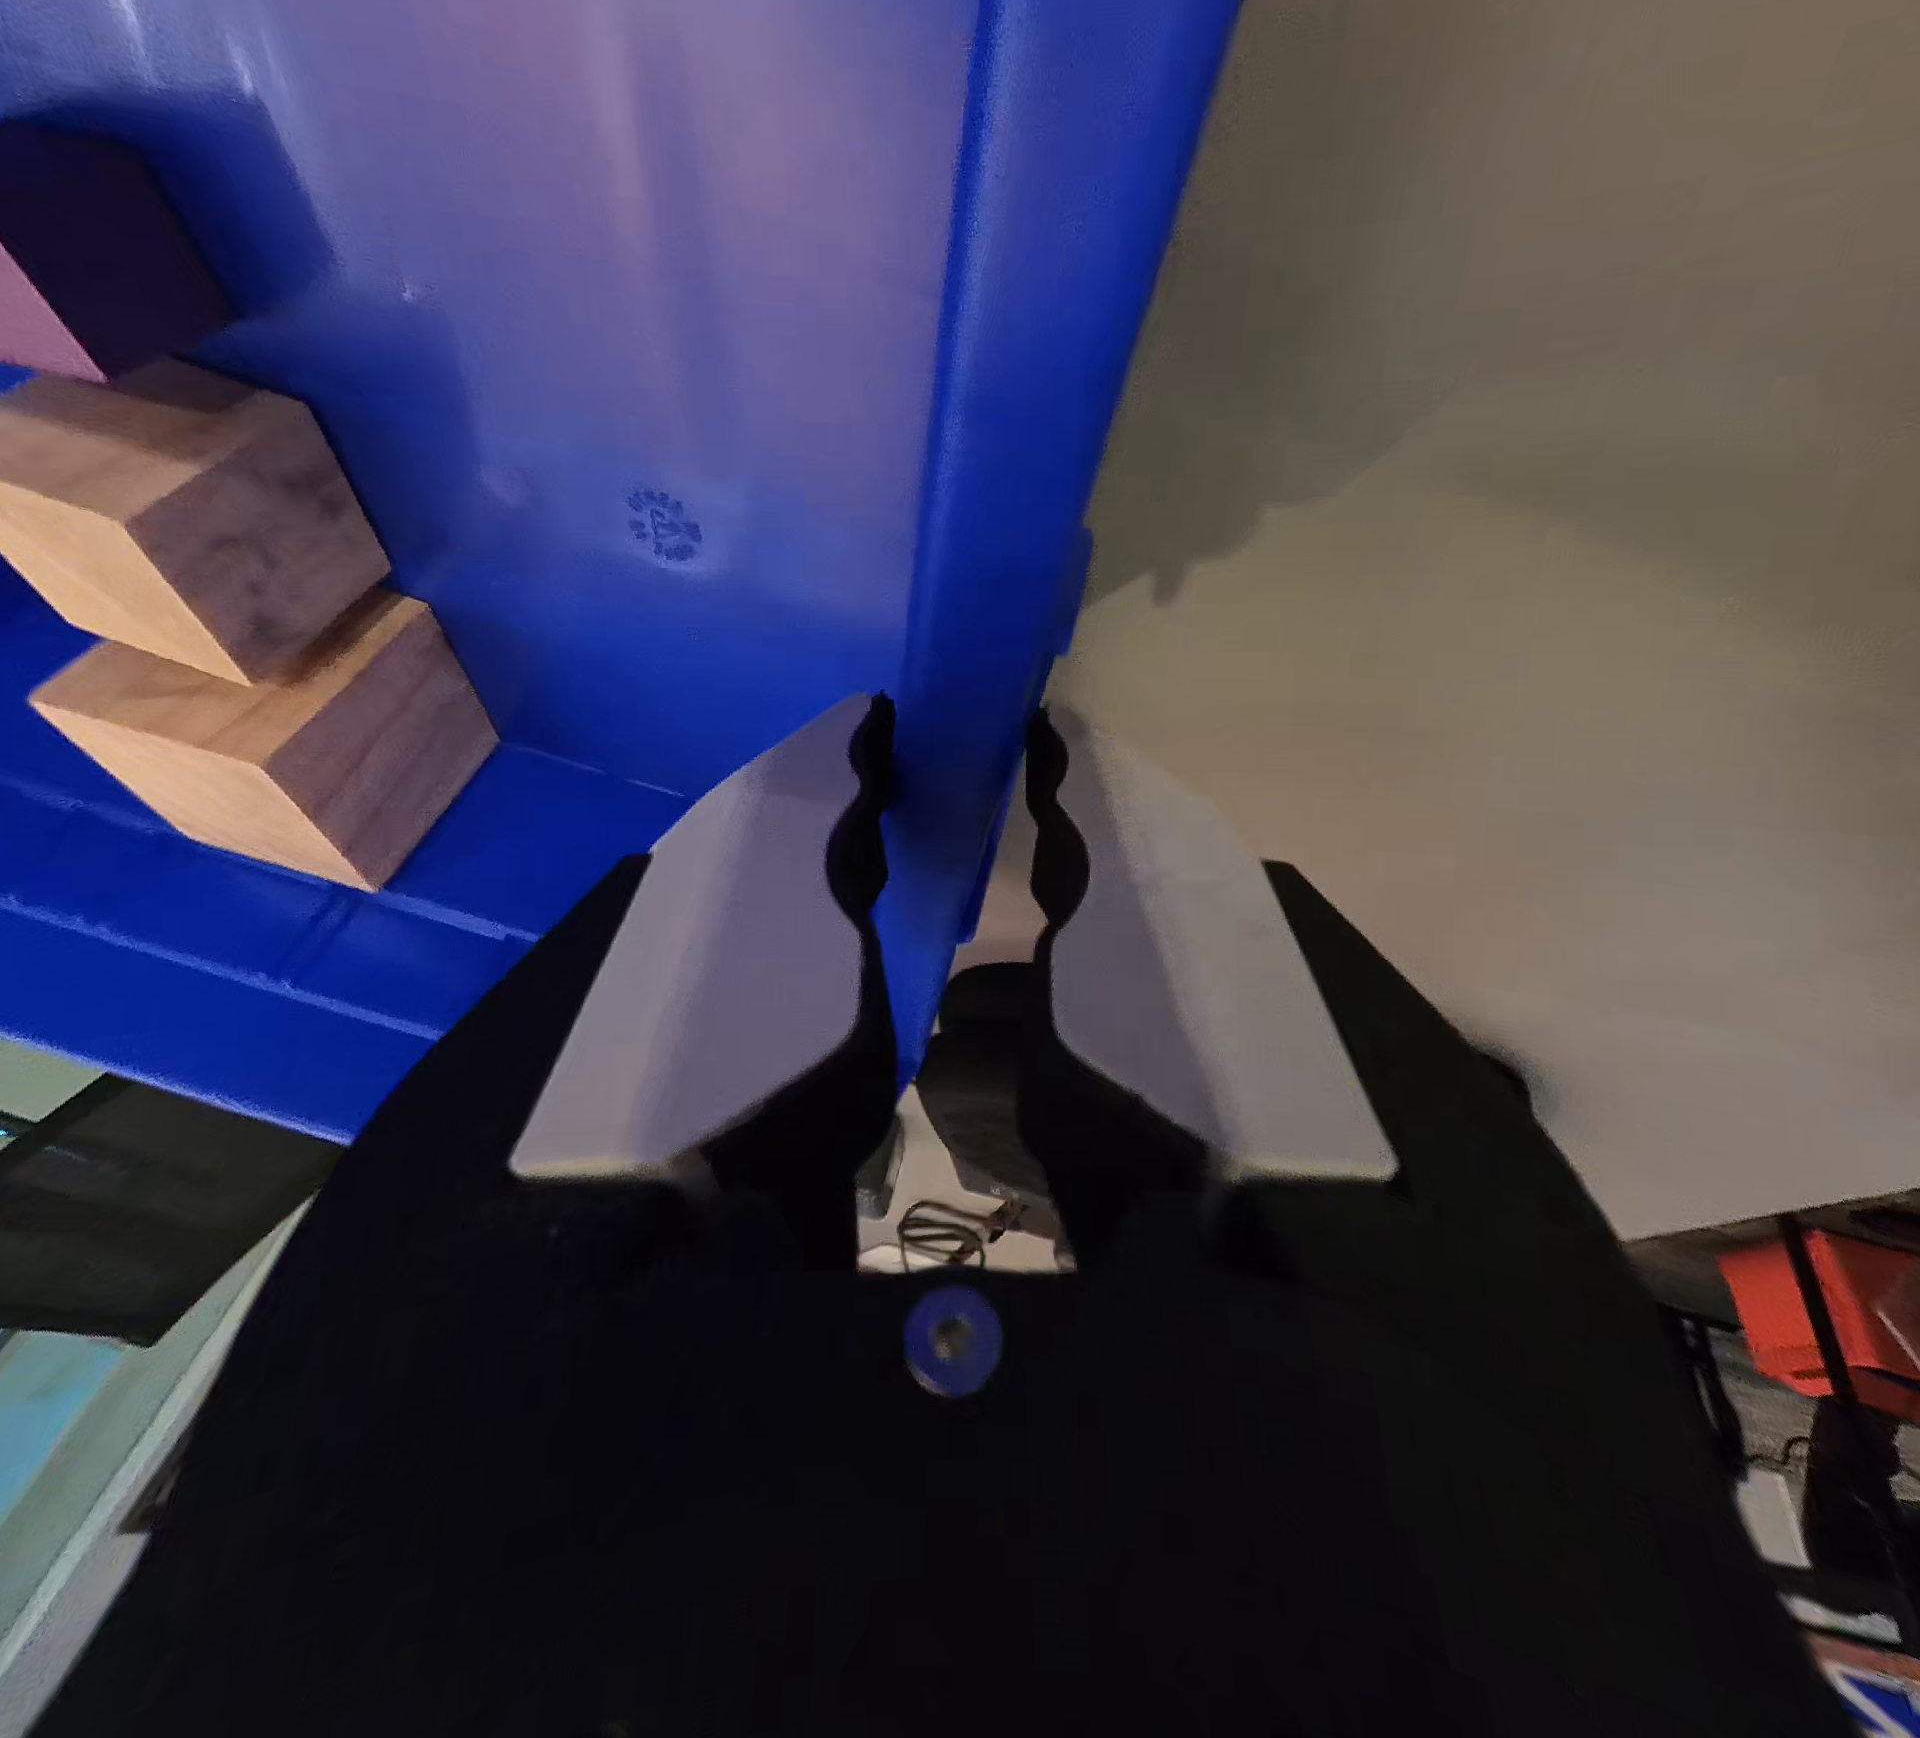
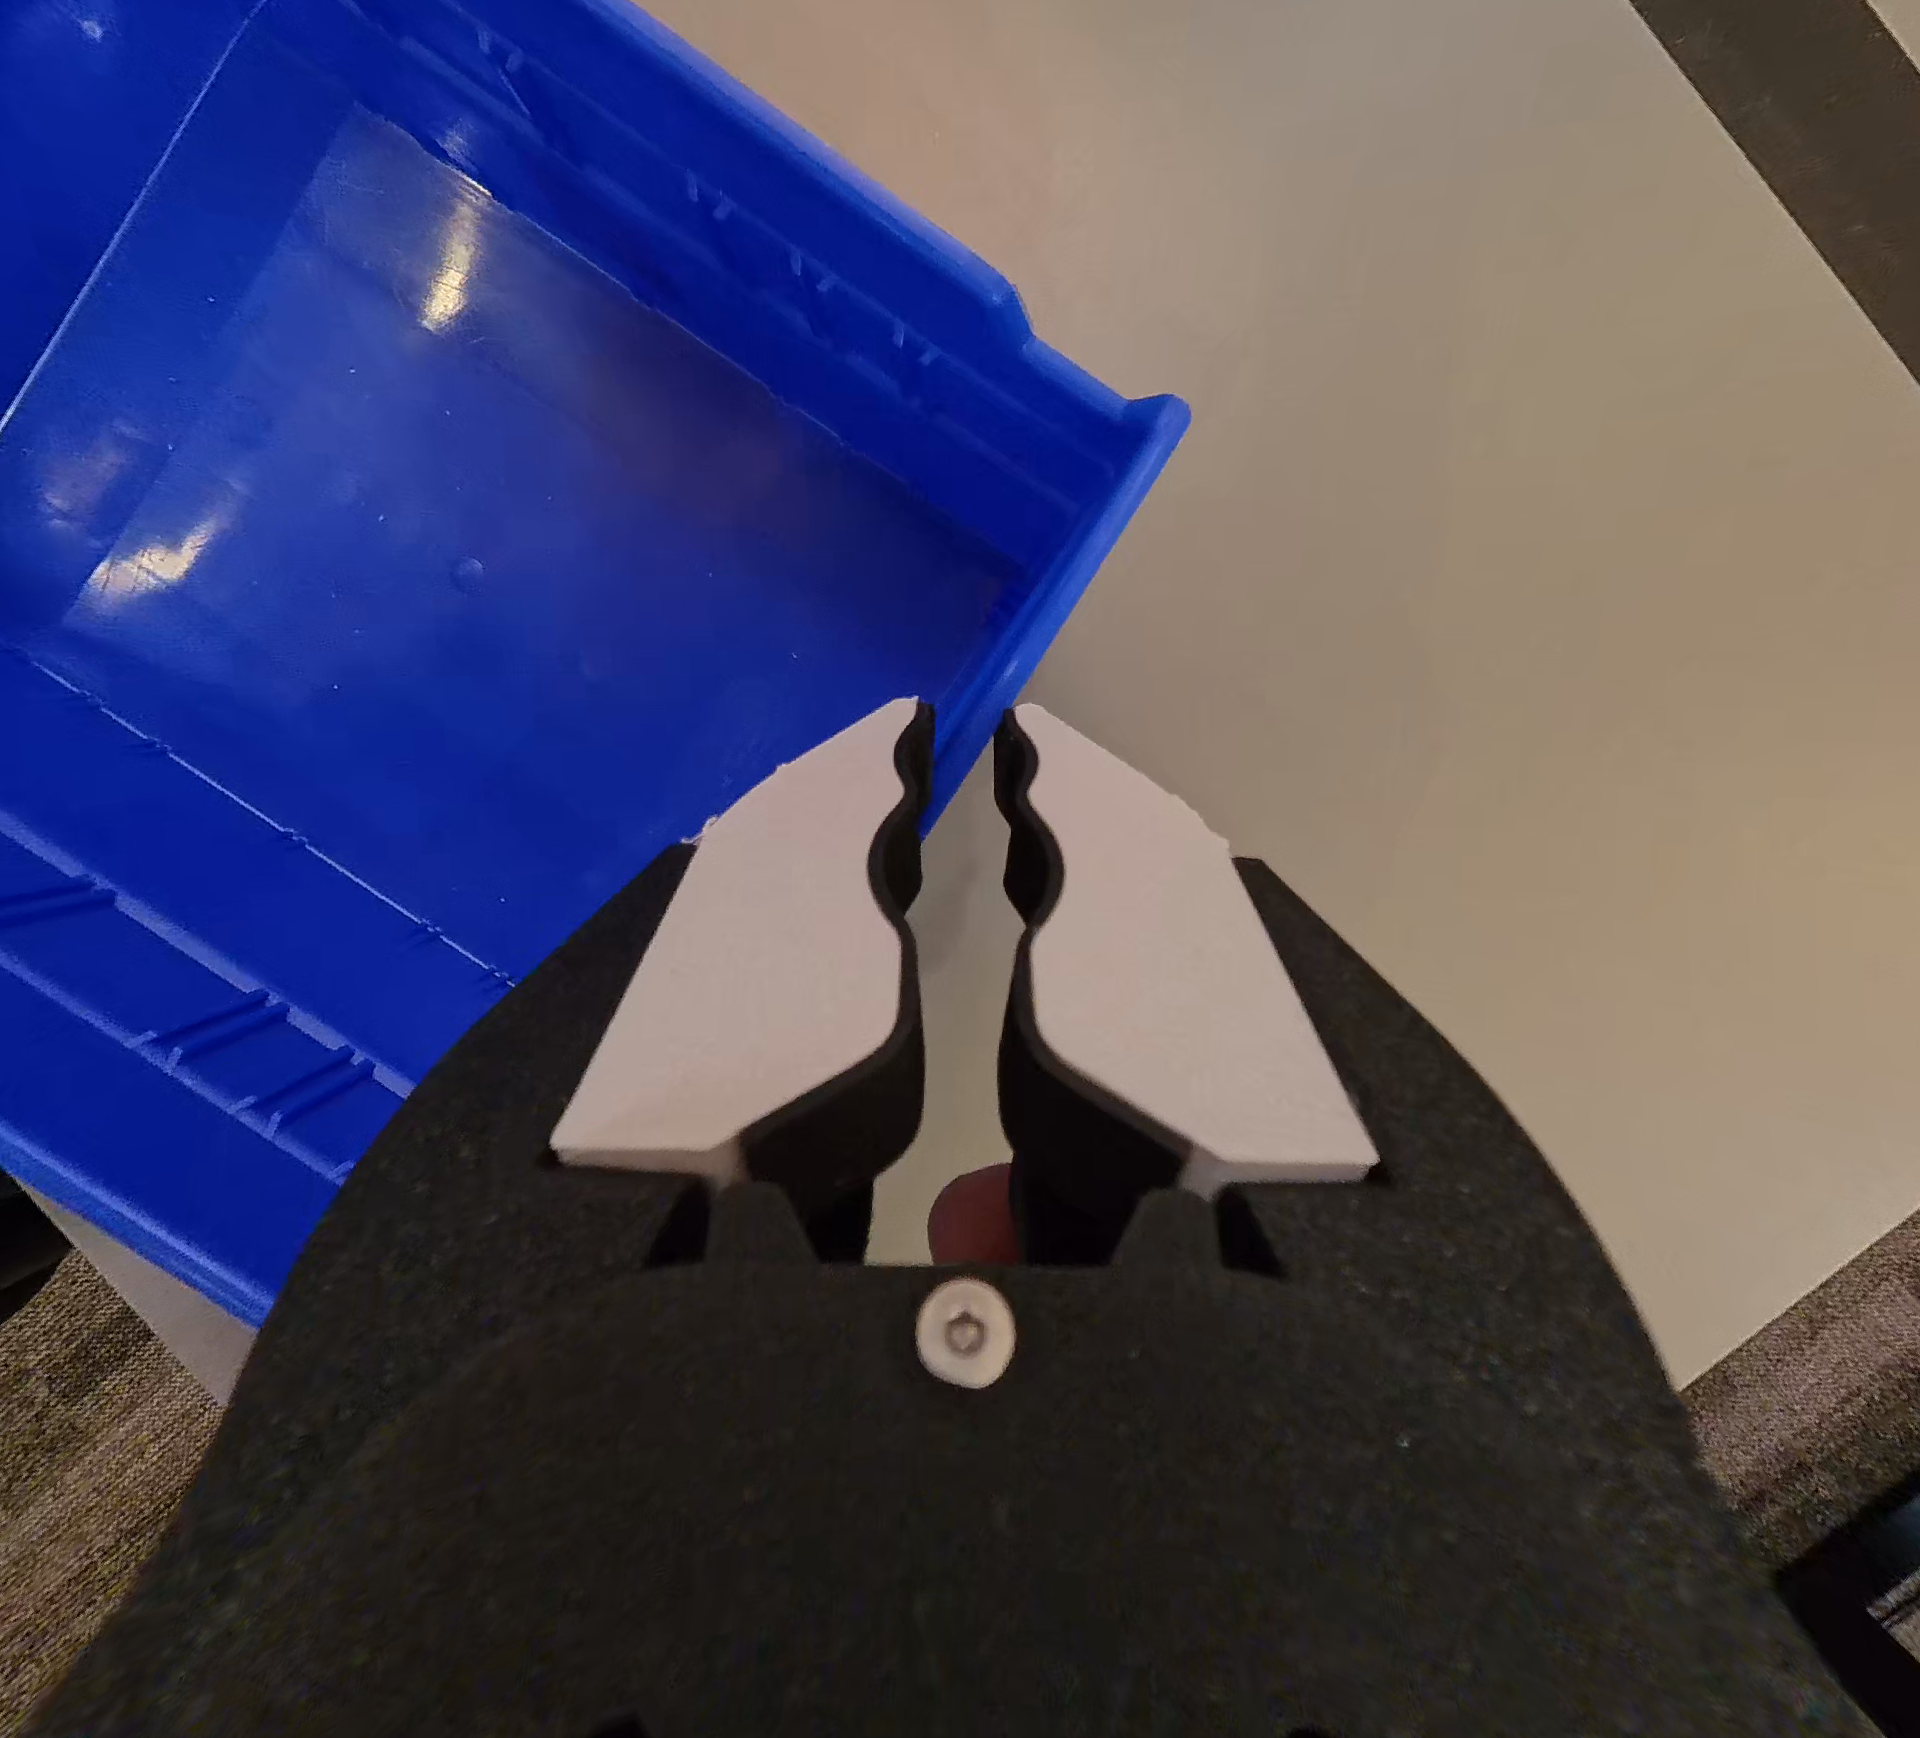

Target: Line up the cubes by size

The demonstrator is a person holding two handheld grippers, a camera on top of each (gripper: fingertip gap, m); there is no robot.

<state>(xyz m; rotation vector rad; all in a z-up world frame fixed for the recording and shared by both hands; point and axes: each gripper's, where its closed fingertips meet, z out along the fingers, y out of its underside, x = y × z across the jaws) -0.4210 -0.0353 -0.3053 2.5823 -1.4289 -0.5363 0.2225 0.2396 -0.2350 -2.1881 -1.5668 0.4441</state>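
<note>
Left wrist view: cubes (image 1: pixel 239 608) left of fingers (image 1: pixel 727 909)

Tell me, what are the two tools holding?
Both hold the blue bin: the left tool pinches one side wall, the right tool the rim.

The left gripper (image 1: pixel 956 732) is clamped on the wall of a blue bin (image 1: pixel 977 338), one black wavy pad on each side of it and pressing. The right gripper (image 2: pixel 964 732) straddles the rim of the blue bin (image 2: pixel 1091 545), jaws narrowly parted; whether both pads press on it is unclear.
</note>
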